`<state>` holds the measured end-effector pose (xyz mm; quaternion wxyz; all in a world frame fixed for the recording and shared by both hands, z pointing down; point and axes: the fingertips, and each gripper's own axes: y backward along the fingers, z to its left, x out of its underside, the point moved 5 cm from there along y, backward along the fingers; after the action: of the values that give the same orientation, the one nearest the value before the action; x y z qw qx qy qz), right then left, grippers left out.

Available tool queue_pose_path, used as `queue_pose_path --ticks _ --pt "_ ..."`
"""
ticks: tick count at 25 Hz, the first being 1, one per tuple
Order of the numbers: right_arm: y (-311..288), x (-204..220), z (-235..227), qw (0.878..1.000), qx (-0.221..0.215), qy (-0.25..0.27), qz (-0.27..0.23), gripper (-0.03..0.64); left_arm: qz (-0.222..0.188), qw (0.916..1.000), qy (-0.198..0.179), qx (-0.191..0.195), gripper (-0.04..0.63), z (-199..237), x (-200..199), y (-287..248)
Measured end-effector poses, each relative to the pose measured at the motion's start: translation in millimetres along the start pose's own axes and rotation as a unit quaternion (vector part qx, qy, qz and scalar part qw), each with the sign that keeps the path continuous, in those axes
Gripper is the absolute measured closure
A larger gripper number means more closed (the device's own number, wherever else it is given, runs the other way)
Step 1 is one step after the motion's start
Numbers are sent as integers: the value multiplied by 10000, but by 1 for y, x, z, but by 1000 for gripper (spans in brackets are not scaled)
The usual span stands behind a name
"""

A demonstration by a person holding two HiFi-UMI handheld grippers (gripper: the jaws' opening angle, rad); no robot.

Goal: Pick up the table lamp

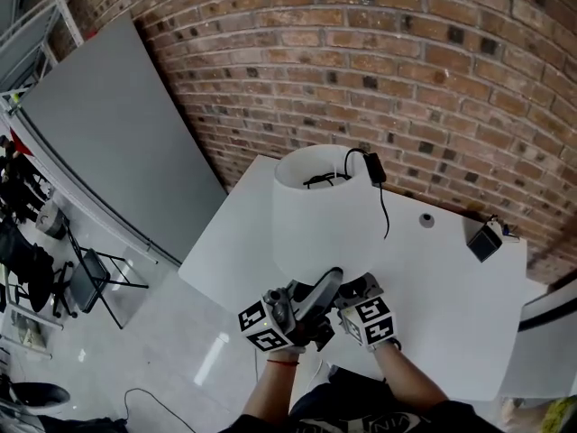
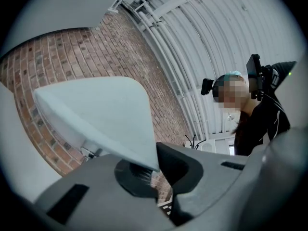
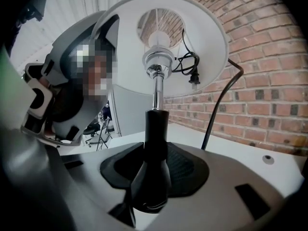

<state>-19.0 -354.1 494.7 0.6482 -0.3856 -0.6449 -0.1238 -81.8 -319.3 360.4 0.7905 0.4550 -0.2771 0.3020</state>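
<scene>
Table lamp with white conical shade and black stem [image 1: 329, 215]: upright over the near part of the white table [image 1: 451, 314], in front of the red brick wall [image 1: 406, 61]. Right gripper [image 3: 154, 177]: jaws clamped on the black stem [image 3: 155, 129] below the shade. Left gripper [image 2: 154, 172]: jaws closed on the lower rim of the white shade [image 2: 101, 114]. A black cord [image 1: 383, 206] hangs from the shade's top

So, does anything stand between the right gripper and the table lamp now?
Nothing visible does. The right gripper is already shut on the black stem of the table lamp, below the shade. The left gripper seems to pinch the shade's lower rim. Only the black cord hangs loose toward the table.
</scene>
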Motion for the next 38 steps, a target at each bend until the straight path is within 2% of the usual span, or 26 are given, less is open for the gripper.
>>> queue_pose_path --ticks 24,38 --pt "53 -108 7 9916 219 663 -1088 472 39 9946 -812 638 586 -75 -66 -64" --pt "80 -159 18 9829 101 1010 -1540 471 -92 9907 -1137 746 586 -113 -101 -91"
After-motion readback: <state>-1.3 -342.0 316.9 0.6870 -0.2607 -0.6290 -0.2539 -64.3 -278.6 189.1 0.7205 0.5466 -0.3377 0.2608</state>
